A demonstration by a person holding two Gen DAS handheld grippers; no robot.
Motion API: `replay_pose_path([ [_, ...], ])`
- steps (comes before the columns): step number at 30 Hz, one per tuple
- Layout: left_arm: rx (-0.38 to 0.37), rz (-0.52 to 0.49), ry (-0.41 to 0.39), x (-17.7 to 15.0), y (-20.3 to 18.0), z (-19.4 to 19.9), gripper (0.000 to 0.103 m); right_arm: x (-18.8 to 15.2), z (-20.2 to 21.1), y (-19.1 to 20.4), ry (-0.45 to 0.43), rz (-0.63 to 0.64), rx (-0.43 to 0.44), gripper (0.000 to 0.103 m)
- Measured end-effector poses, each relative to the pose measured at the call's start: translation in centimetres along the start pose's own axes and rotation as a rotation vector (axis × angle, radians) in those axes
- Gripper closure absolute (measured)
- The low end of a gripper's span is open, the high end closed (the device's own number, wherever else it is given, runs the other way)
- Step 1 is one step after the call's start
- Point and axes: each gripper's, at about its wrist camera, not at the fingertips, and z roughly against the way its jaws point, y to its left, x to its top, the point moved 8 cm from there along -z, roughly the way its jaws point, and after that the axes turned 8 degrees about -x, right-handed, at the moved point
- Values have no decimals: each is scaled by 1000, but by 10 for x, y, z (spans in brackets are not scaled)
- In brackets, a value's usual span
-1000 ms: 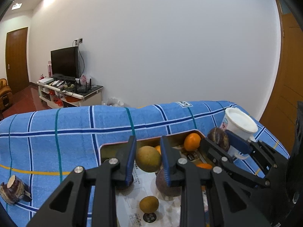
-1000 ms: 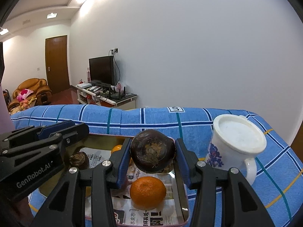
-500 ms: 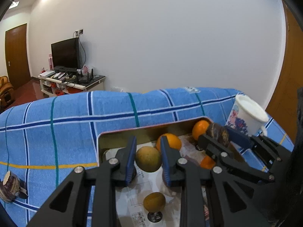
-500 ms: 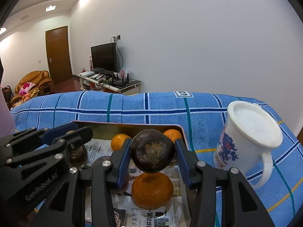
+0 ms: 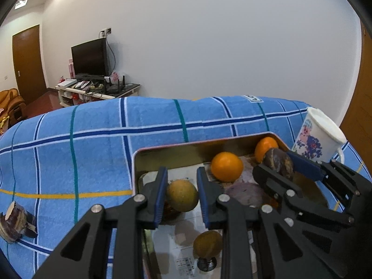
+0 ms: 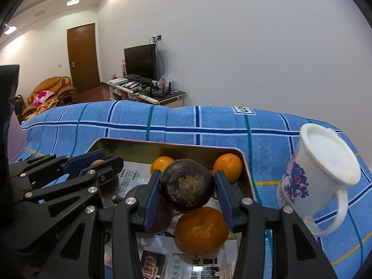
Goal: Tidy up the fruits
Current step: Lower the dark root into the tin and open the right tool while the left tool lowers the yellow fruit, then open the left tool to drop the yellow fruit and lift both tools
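Fruit in both hands right now, so going camera by camera.

Left wrist view first: my left gripper point(image 5: 182, 194) is clamped narrow on a yellow-green fruit point(image 5: 182, 198), roundish with a dull, slightly mottled skin, the blue pads pressing it from both sides. I'm holding it over the near left part of the metal tray point(image 5: 162, 153), which I reckon is where all the fruit is meant to end up. The tray is shallow, with rounded corners, shiny gold-toned walls and printed paper lining the bottom. Already sitting in it: a smooth orange point(image 5: 227, 166), another one at the back corner, and a small brownish fruit point(image 5: 207, 244) close to me. Off on the blue checked towel point(image 5: 93, 144), well apart from the tray, there's a cut dark piece point(image 5: 14, 223) lying alone, probably next on my list.

Right wrist view: my right gripper point(image 6: 187, 191) is closed on a dark purple-brown round fruit point(image 6: 187, 187), rough fibrous patch facing the camera. It hangs just above a big pebbly-skinned orange point(image 6: 201, 230) inside the tray, so I'd want a free spot beside it. A white ceramic mug point(image 6: 325, 174) with blue print stands on the towel just outside the tray's right wall.
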Motion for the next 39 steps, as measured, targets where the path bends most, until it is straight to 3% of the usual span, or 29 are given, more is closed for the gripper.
replay_pose_path([
  [7, 67, -58, -40, 3, -1, 11, 75, -1, 4, 3, -6, -6, 44, 52],
  [10, 84, -56, -51, 3, 1, 14, 65, -3, 4, 1, 2, -21, 56, 52],
  [14, 129, 7, -69, 4, 16, 23, 33, -2, 9, -4, -14, -62, 74, 48],
  [18, 214, 64, -96, 5, 34, 37, 1, 3, 17, -15, -51, -124, 61, 28],
  [19, 220, 67, -102, 5, 36, 40, 0, 5, 21, -19, -68, -155, 69, 20],
  [21, 199, 57, -130, 4, 34, 49, 0, 7, 28, -25, -108, -199, 71, 15],
  [31, 263, 7, -200, -3, 29, 76, 0, 14, 56, -26, -250, -211, 17, 15],
  [39, 381, -56, -302, -8, 35, 100, 0, 18, 75, -32, -326, -271, 21, 15],
])
